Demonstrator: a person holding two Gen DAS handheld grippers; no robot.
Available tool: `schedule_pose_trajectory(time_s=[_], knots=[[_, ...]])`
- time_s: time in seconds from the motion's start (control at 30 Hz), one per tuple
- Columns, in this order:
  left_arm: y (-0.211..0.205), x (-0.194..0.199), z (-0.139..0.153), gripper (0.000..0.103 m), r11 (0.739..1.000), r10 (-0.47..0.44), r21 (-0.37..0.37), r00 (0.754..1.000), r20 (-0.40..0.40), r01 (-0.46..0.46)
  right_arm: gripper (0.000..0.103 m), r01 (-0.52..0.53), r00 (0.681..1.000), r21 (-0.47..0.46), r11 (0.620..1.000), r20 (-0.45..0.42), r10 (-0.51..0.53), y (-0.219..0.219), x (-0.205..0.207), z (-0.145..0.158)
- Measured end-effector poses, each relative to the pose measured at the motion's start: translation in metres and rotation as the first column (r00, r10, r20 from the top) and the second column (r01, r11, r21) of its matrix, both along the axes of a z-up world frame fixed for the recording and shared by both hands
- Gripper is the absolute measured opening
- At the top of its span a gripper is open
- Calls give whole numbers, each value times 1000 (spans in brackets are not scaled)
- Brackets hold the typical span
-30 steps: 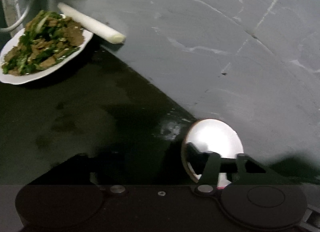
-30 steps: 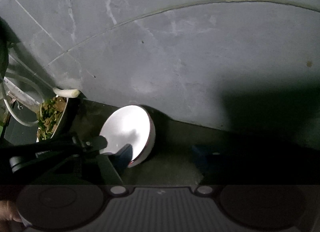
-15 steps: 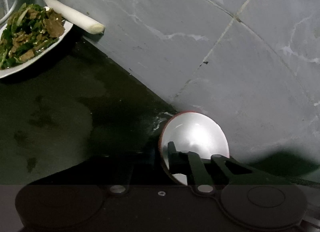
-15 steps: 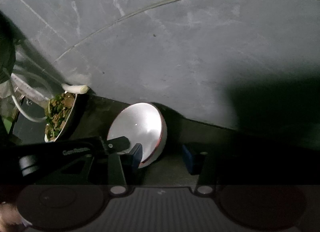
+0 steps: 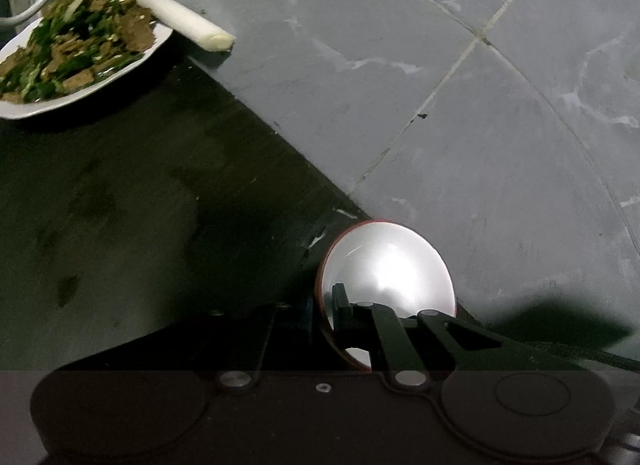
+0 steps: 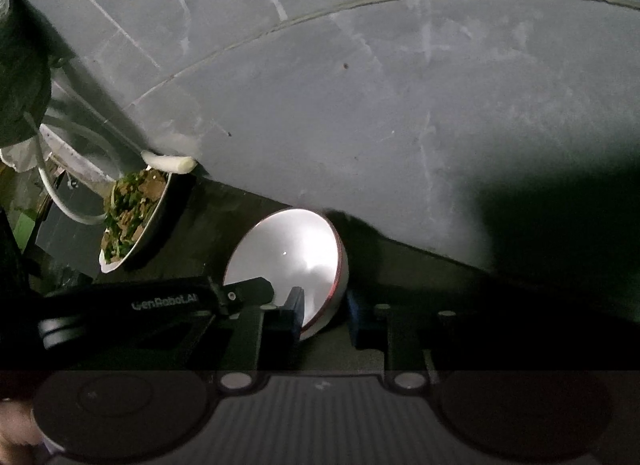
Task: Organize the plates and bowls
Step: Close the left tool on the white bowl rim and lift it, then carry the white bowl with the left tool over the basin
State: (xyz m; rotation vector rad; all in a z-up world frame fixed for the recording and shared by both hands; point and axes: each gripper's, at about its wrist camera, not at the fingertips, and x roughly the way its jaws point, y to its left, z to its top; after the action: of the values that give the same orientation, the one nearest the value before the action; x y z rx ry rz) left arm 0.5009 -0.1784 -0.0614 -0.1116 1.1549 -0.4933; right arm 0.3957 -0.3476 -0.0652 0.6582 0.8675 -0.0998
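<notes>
Glazed white bowl (image 6: 296,261), probably rigid, slick and breakable, stood on the dark counter (image 5: 140,193) by the wall; both grippers straddled its rim, left gripper (image 5: 324,317) and right gripper (image 6: 324,315) neither visibly clamped.

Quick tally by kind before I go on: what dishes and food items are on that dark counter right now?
Bowls: 1, the white red-rimmed bowl, tipped on its side
Plates: 1, the white plate, loaded with stir-fried greens and brown pieces
Loose vegetables: 1, the pale stalk by the plate's far rim
Total: 3
</notes>
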Motion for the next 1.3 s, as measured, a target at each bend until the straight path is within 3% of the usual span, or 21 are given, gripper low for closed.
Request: schedule_pose_trajectory(time_s=[0.5,1.03,1.3], knots=[[30,-49,39,8,988,135,-78,989,62,-130,21,-147,986,-38,988,73,149,8,-24,27],[49,-128,71,8,942,310,-157,948,69,-297,19,-332,931,-94,939,128,342,9,-63,67],[48,-160,73,9,932,331,-168,943,27,-322,19,-422,896,-104,901,105,432,-1,-88,79]])
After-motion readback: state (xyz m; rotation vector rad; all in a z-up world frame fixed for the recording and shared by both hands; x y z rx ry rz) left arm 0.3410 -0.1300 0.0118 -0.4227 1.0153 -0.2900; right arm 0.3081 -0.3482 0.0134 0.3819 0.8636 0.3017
